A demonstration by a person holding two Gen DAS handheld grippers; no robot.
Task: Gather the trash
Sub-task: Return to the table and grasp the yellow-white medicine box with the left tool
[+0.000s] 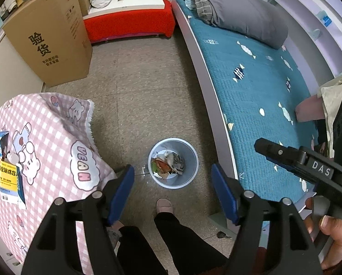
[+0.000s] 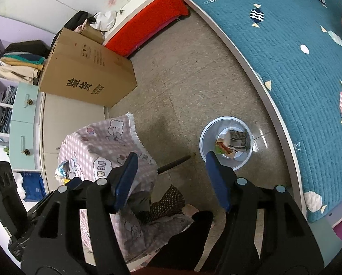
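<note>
A round grey trash bin [image 1: 189,160] stands on the floor beside the bed, with crumpled paper and wrappers [image 1: 168,165] inside; it also shows in the right wrist view [image 2: 205,137]. My left gripper [image 1: 172,178] is open and empty, high above the bin. My right gripper [image 2: 172,167] is open and empty, above the floor left of the bin; it shows in the left wrist view [image 1: 285,158] at the right. More packets and a yellow-labelled pack [image 1: 9,178] lie on the pink checked table [image 1: 56,137].
A bed with a teal quilt [image 1: 258,87] runs along the right. A large cardboard box [image 1: 51,39] and a red bench [image 1: 129,25] stand at the back. The person's legs and slipper [image 1: 164,206] are below the grippers. Shelves with clothes [image 2: 12,64] are at the left.
</note>
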